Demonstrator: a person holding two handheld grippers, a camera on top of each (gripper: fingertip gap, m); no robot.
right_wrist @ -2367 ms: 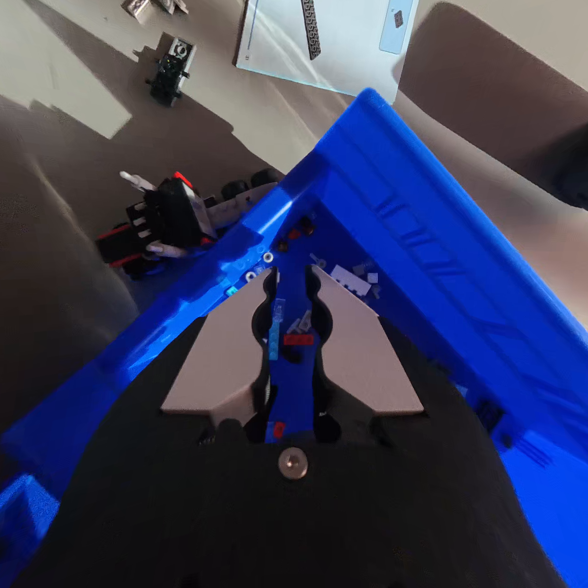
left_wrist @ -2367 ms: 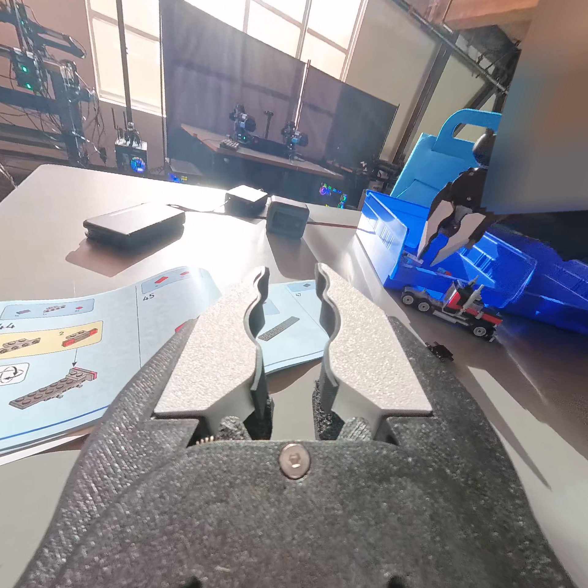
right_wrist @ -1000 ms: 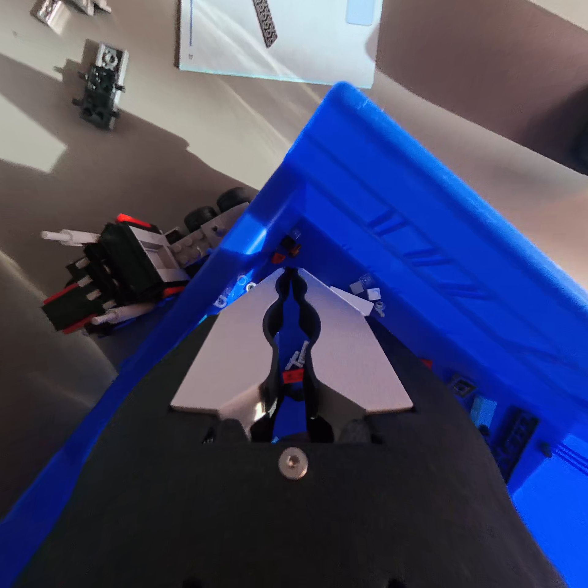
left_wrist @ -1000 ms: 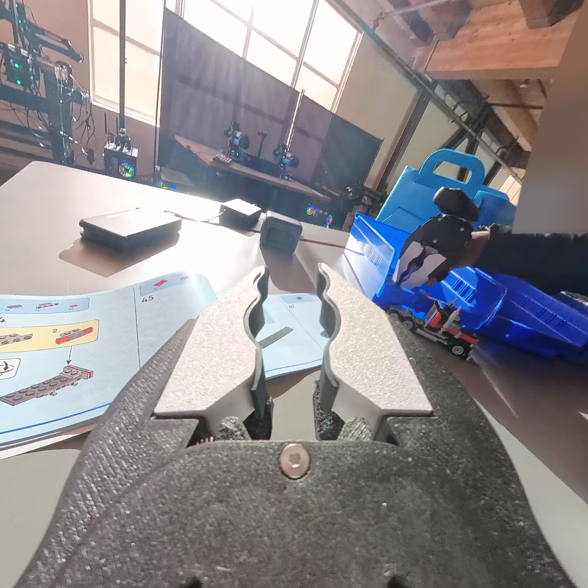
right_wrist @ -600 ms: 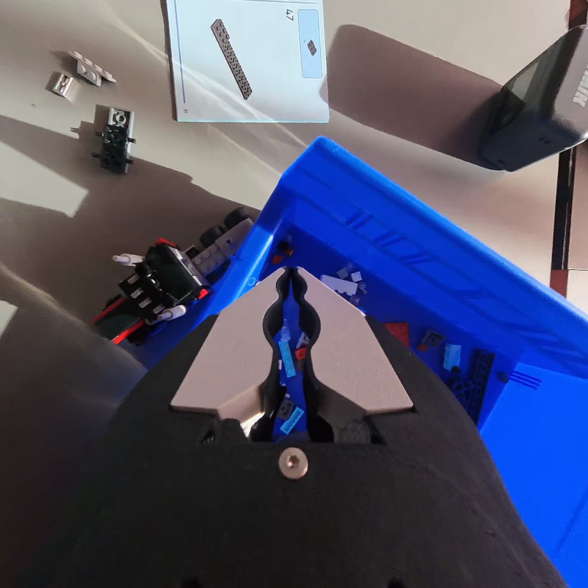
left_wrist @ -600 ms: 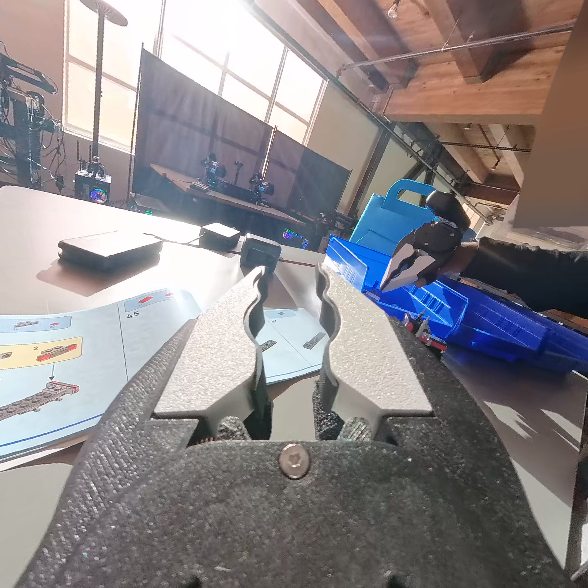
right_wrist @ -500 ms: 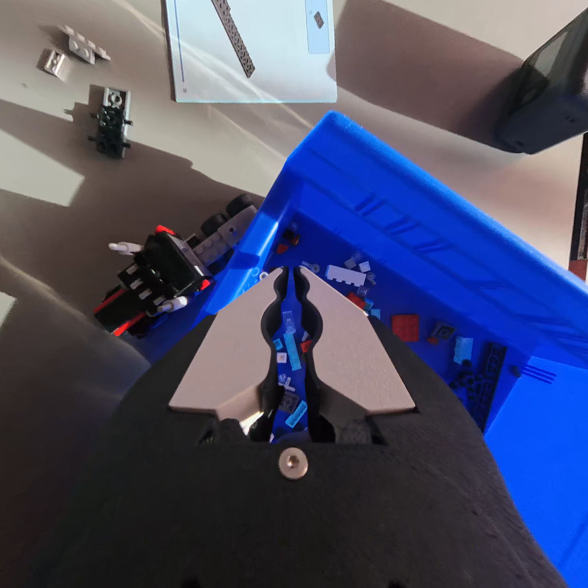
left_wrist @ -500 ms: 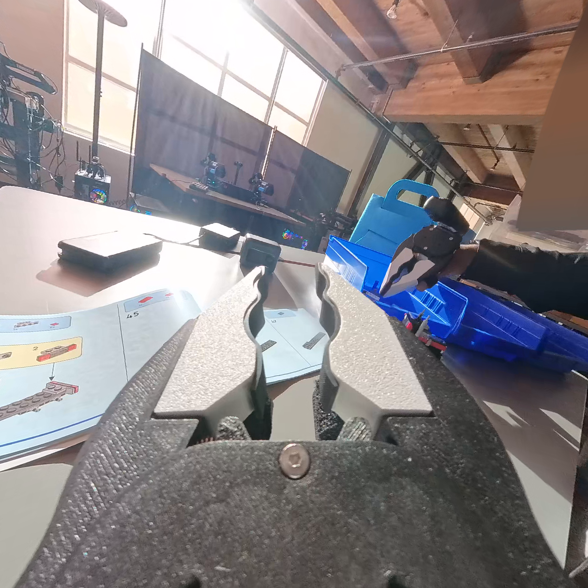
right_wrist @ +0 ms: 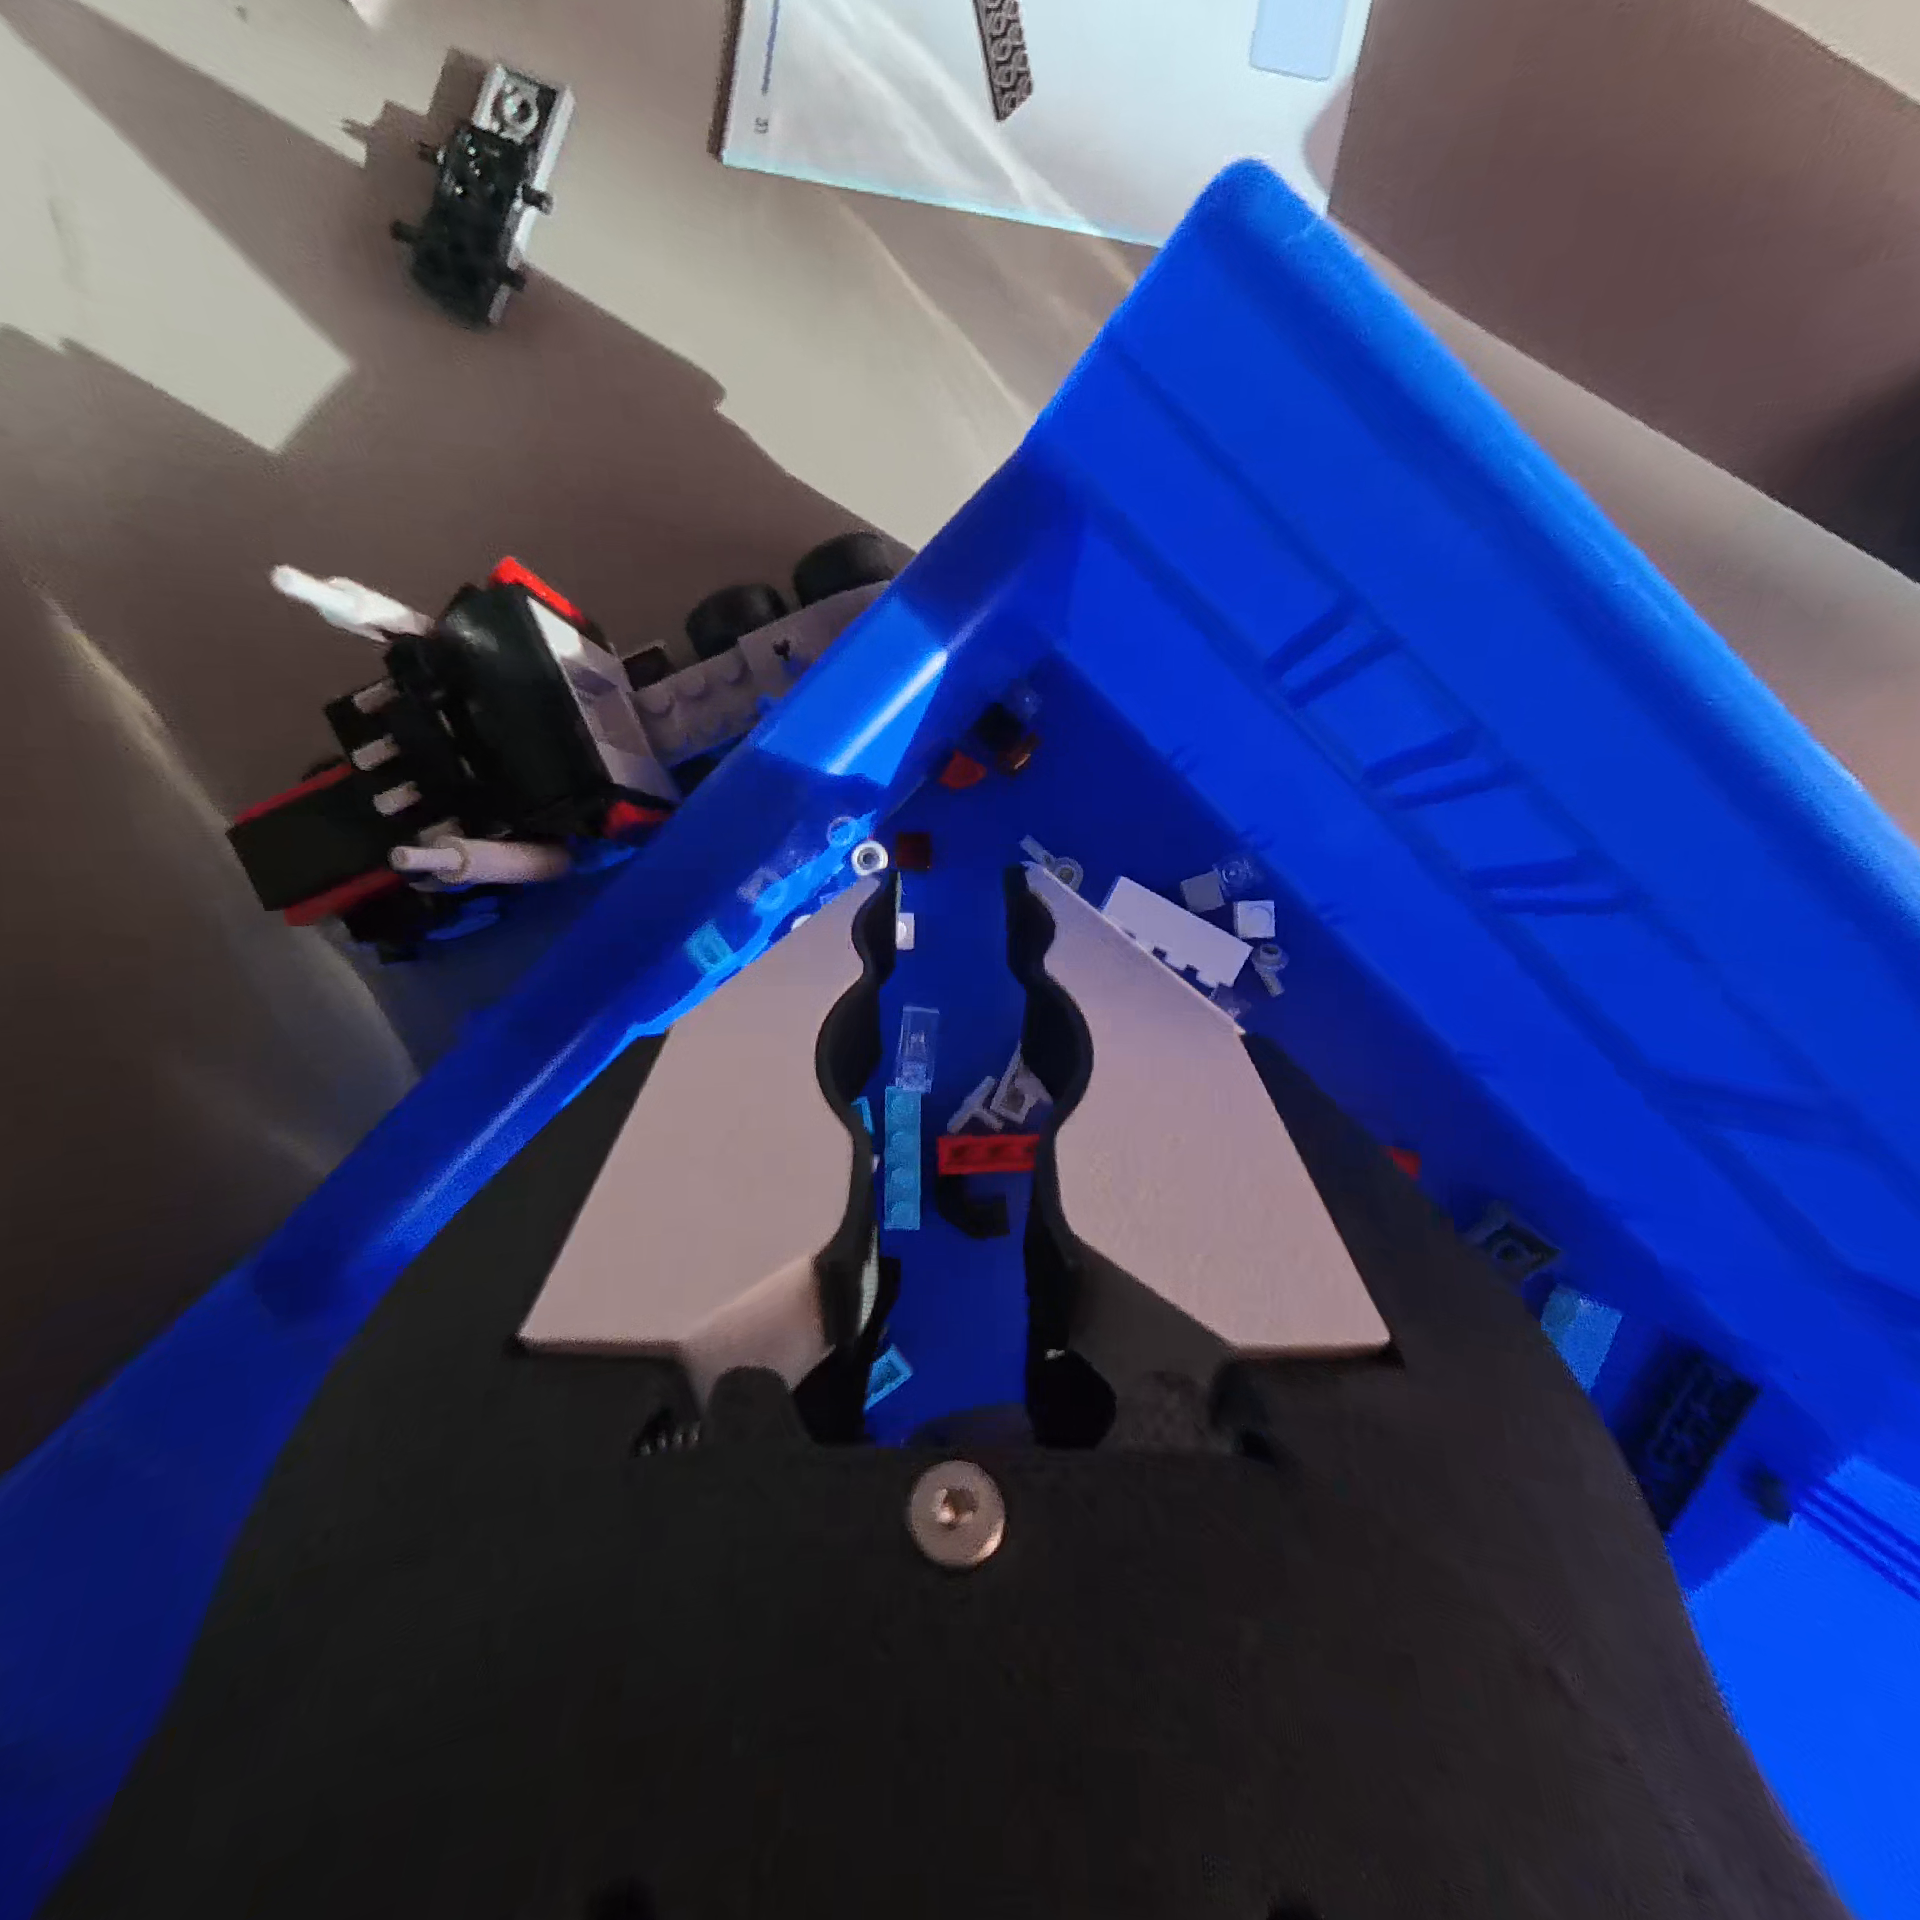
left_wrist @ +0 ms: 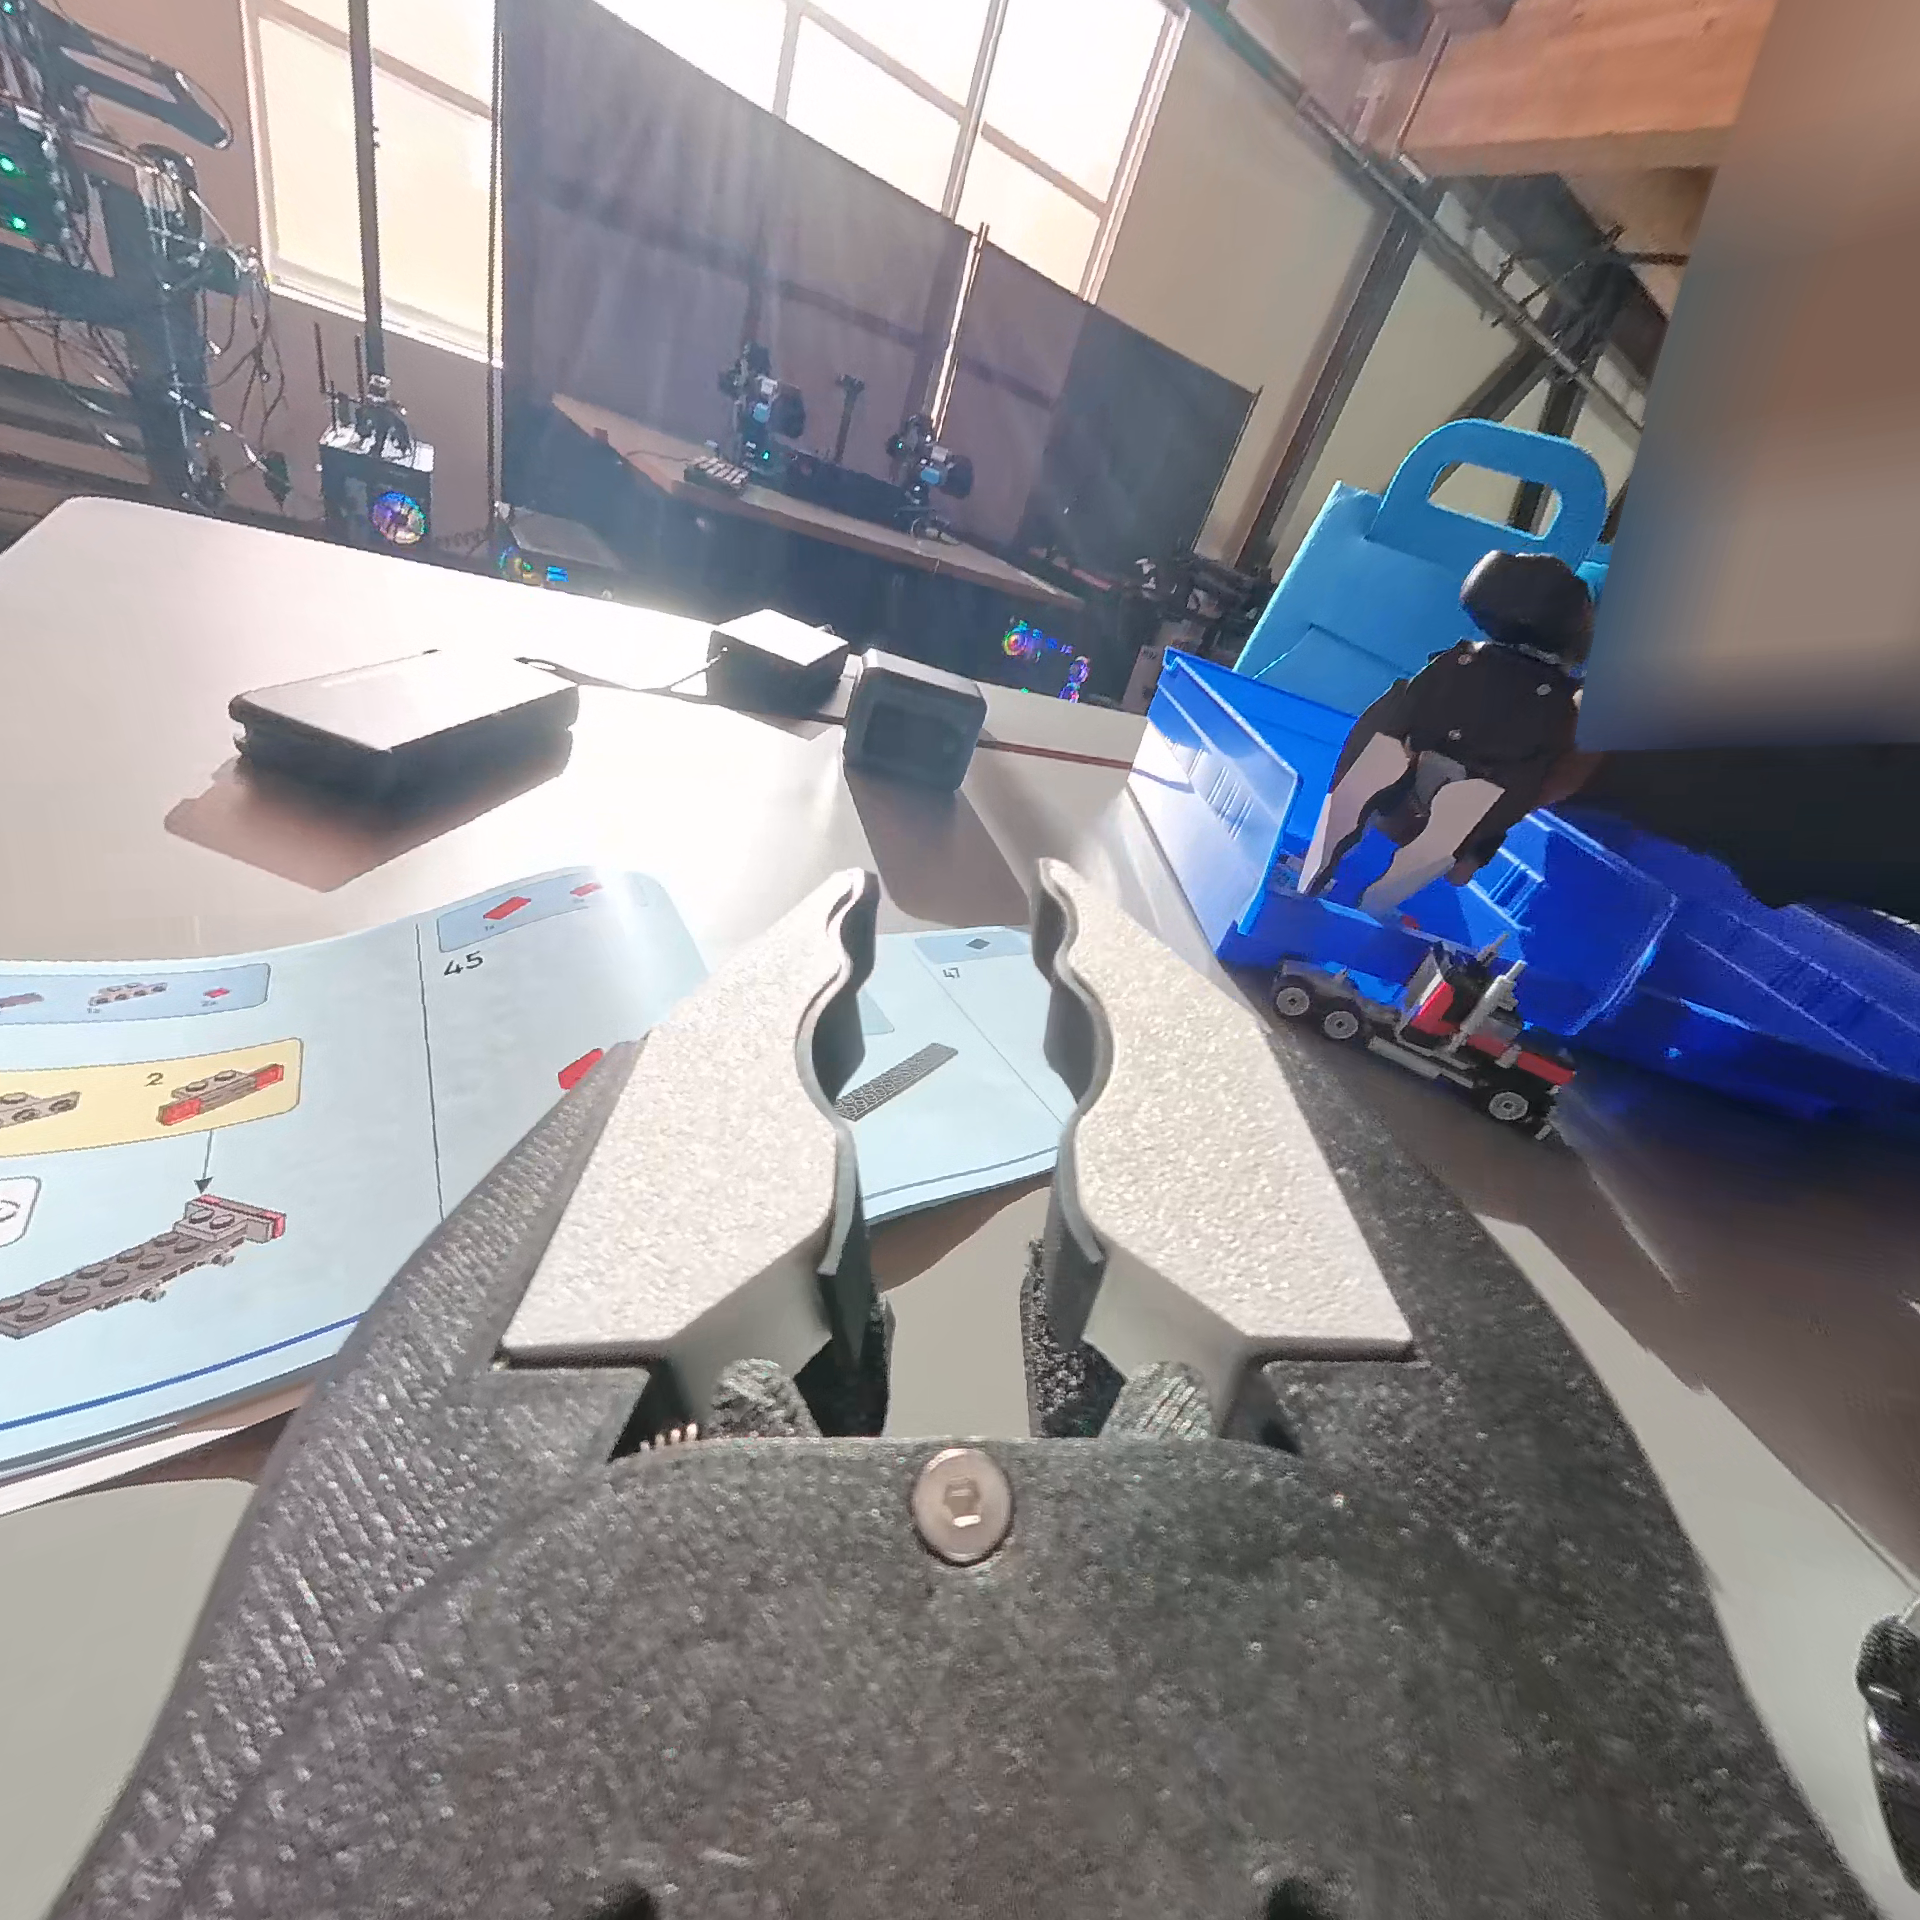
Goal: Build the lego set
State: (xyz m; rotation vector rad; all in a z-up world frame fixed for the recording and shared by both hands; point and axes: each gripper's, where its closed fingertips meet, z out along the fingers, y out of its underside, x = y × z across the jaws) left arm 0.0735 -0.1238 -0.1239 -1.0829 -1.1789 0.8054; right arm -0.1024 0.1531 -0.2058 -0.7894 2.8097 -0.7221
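Note:
My left gripper (left_wrist: 948,894) is open and empty, low over the table in front of the open instruction booklet (left_wrist: 520,1039). The partly built black and red lego truck (left_wrist: 1423,1029) stands against the blue bin (left_wrist: 1216,769). My right gripper (right_wrist: 951,894) is open and reaches down into the blue bin (right_wrist: 1351,468), over loose pieces. A light-blue plate (right_wrist: 902,1164), a red plate (right_wrist: 987,1153) and a clear piece (right_wrist: 916,1039) lie between its fingers. The truck (right_wrist: 499,748) sits just outside the bin's left wall. The right gripper also shows in the left wrist view (left_wrist: 1392,842).
A small black and grey lego assembly (right_wrist: 483,187) lies on the table past the truck, near the booklet (right_wrist: 1039,104). A flat black device (left_wrist: 405,717) and two small black boxes (left_wrist: 914,717) sit at the table's far side. A lighter blue lid (left_wrist: 1455,582) stands behind the bin. The grippers' ends are close to 35 cm from one another.
My right gripper was shut and raised above the bin; now it is open and lower inside it. My left gripper's view tilted up, then came back down over the booklet.

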